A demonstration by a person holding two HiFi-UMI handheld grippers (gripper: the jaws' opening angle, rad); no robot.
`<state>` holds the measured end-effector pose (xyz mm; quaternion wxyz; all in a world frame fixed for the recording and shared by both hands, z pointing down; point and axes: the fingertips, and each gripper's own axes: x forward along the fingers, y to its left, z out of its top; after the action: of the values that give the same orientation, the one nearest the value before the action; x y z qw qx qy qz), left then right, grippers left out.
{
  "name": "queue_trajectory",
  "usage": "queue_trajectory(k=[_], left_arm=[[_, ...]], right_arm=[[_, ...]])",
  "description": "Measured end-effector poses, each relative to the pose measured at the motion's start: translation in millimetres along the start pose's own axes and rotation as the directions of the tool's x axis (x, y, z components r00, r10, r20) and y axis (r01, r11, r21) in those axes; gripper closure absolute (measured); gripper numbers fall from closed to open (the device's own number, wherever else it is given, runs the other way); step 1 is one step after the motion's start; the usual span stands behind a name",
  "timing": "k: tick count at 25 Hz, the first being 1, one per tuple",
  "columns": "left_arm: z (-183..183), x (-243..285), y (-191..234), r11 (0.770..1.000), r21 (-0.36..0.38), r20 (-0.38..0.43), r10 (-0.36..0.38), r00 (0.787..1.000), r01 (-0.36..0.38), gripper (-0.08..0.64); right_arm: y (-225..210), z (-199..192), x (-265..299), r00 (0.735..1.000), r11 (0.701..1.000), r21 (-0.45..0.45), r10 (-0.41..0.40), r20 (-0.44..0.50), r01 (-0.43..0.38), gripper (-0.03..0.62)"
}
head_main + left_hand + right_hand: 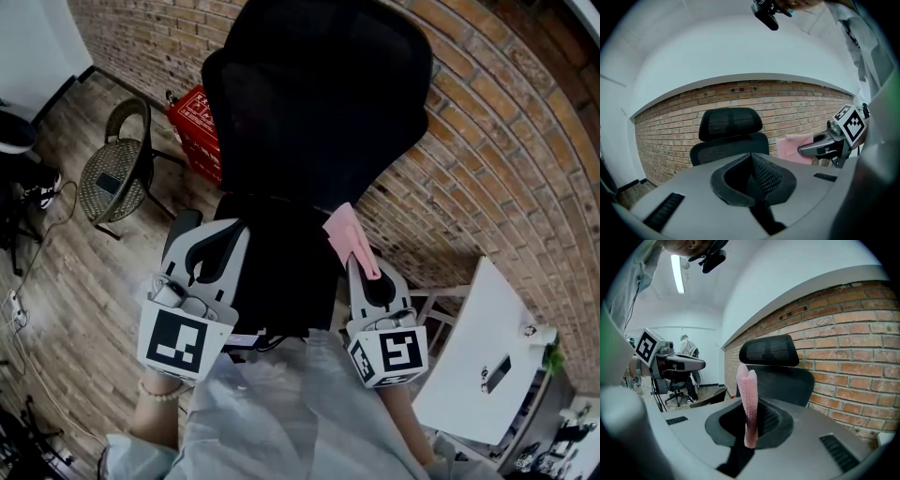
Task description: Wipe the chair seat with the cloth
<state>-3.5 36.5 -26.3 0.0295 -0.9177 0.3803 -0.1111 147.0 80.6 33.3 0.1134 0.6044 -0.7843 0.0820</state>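
A black office chair (309, 112) stands against the brick wall, its seat (281, 267) right in front of me and partly hidden by both grippers. My right gripper (361, 267) is shut on a pink cloth (349, 236), which sticks up folded from the jaws over the seat's right edge. The right gripper view shows the cloth (747, 394) pinched upright, with the chair (780, 376) behind it. At the seat's left side my left gripper (208, 239) is shut and holds nothing; its pads (759, 171) meet. In the left gripper view the cloth (793, 146) hangs from the right gripper (820, 148).
A wicker chair (114, 173) and a red case (199, 127) stand on the wooden floor to the left. A white table (478, 361) is close at the right. The brick wall (506, 159) runs behind the chair. A person (688, 347) is far back in the room.
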Motion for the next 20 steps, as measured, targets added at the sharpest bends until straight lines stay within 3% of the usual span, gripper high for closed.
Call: queue_trajectory(k=[20], left_arm=[[-6.2,-0.5,-1.6,1.0,0.003,-0.013,-0.002,1.0,0.002,0.541]], right_arm=[[6.5,-3.5,2.8,1.0,1.0,-0.006,0.023,-0.013,-0.023,0.54]])
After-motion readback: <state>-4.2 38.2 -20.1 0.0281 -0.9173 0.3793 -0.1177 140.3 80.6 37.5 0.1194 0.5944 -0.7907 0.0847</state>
